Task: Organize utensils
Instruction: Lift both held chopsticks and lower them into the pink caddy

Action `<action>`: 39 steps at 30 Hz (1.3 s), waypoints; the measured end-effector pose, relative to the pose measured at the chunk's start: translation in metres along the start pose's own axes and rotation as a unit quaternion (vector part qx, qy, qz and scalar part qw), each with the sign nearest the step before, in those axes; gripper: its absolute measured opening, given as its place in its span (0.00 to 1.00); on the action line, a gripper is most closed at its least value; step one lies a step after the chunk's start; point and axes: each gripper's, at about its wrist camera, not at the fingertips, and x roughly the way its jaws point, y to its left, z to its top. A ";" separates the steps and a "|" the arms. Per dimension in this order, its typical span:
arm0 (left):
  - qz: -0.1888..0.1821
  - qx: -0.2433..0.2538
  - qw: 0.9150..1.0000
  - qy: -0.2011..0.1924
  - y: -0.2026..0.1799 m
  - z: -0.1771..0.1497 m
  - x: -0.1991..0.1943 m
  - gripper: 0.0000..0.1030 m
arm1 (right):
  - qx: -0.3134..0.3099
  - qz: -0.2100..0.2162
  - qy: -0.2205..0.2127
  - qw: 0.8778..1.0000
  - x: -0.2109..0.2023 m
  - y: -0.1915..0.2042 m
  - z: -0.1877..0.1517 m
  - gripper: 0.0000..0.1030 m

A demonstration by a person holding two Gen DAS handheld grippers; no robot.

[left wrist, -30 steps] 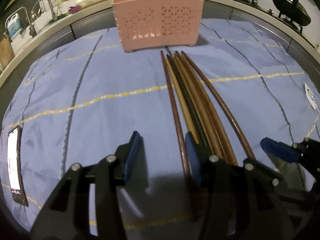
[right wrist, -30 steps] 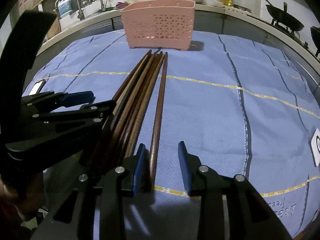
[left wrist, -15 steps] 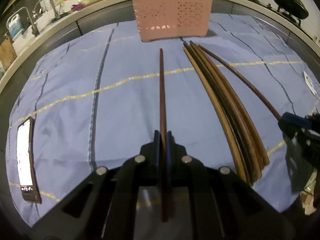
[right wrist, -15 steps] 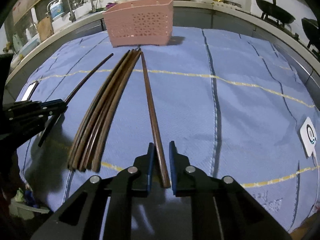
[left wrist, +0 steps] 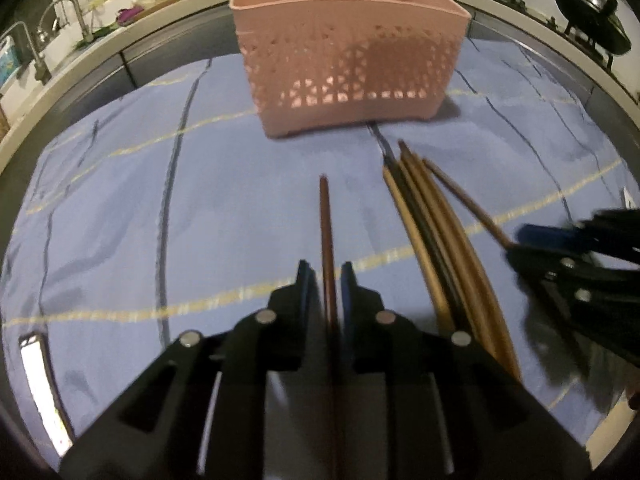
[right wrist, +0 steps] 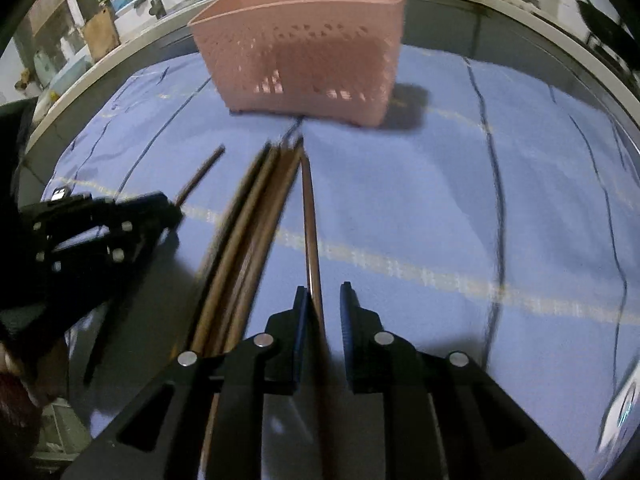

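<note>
**A:** If you're on the wrist cams, what are the tongs doing?

**B:** Left gripper (left wrist: 326, 276): the jaws are opening, but only a narrow gap shows. A reddish-brown chopstick (left wrist: 326, 220) sits between the blue pads, which lie close against both of its sides. It runs straight out along the fingers with its tip aimed at the basket.

**A:** And the right?

**B:** Right gripper (right wrist: 323, 300) is nearly together on a dark brown chopstick (right wrist: 309, 208). The stick lies against the left pad, and there's a thin slit on the other side. It looks gripped, but motion blur makes the contact hard to call.

**A:** Where's the rest of the utensils?

**B:** The chopstick bundle (left wrist: 432, 220) is flat on the blue checked cloth (left wrist: 240, 200), lying between the two grippers. Its tips point at the basket and stop just short of it.

**A:** And the basket?

**B:** The pink perforated basket (left wrist: 348, 52) is upright at the far side of the cloth, with a divider across the middle. Both held sticks are well short of it, and neither is over the rim.

**A:** Anything else?

**B:** A lit phone (left wrist: 40, 392) at the left edge of the cloth. Two woks (left wrist: 592, 20) on the counter at the back right.
</note>
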 end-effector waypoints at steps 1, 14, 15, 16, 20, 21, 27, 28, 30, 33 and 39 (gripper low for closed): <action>-0.005 -0.002 1.000 -0.003 0.001 0.004 0.003 0.14 | -0.004 0.001 0.001 1.000 0.005 0.001 0.010 0.17; -0.086 -0.031 0.990 -0.105 0.024 0.027 -0.070 0.04 | 0.002 0.087 -0.124 0.988 -0.060 -0.011 0.020 0.05; -0.092 -0.031 0.987 -0.125 0.025 0.029 -0.088 0.04 | -0.001 0.087 -0.139 0.986 -0.068 -0.009 0.019 0.05; -0.095 -0.030 0.985 -0.138 0.025 0.030 -0.100 0.04 | -0.007 0.086 -0.169 0.982 -0.085 -0.007 0.014 0.05; -0.101 -0.022 0.976 -0.194 0.020 0.037 -0.149 0.04 | -0.021 0.080 -0.259 0.962 -0.130 0.002 0.008 0.05; -0.101 -0.021 0.973 -0.207 0.019 0.039 -0.161 0.04 | -0.022 0.079 -0.271 0.959 -0.137 0.002 0.006 0.05; -0.089 -0.030 0.956 -0.277 0.023 0.066 -0.214 0.04 | -0.015 0.067 -0.356 0.932 -0.183 -0.006 0.036 0.05; -0.084 -0.035 0.953 -0.287 0.024 0.072 -0.222 0.04 | -0.012 0.067 -0.363 0.929 -0.189 -0.007 0.043 0.05; -0.076 -0.046 0.947 -0.307 0.029 0.091 -0.233 0.04 | -0.003 0.067 -0.379 0.923 -0.197 -0.011 0.068 0.05; -0.056 -0.064 0.939 -0.333 0.037 0.122 -0.242 0.04 | 0.005 0.057 -0.404 0.913 -0.206 -0.009 0.100 0.05; -0.012 -0.077 0.935 -0.345 0.045 0.168 -0.224 0.04 | 0.019 0.057 -0.426 0.903 -0.194 -0.007 0.161 0.05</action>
